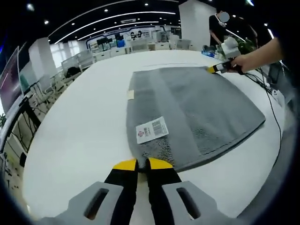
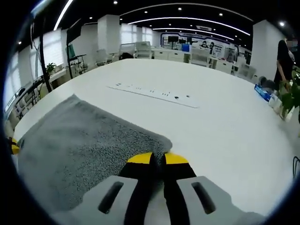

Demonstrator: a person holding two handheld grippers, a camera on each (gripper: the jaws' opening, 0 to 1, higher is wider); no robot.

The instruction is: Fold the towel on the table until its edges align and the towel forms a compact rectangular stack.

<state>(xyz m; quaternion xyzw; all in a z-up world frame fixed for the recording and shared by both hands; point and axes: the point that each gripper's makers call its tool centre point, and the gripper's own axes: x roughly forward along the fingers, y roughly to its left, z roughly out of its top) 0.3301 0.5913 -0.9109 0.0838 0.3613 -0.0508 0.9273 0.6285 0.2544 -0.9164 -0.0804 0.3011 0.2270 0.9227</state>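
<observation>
Presently, a grey towel [image 1: 187, 117] is seen spread flat on the white table [image 1: 79, 126], already doubled over, with a white label [image 1: 152, 130] lying on its upper face. In the left gripper view, the left gripper [image 1: 143, 164] is pressed together on the towel's near corner, the yellow tips being closed over the hem. At the far corner of the towel, the right gripper [image 1: 216, 68] is held by a hand [image 1: 243, 62], its tips at the cloth. In the right gripper view, the same right gripper [image 2: 157, 159] is shown pinched on a towel corner, beyond which bare table is seen, with a long white strip [image 2: 154, 93] lying towards the far edge.
</observation>
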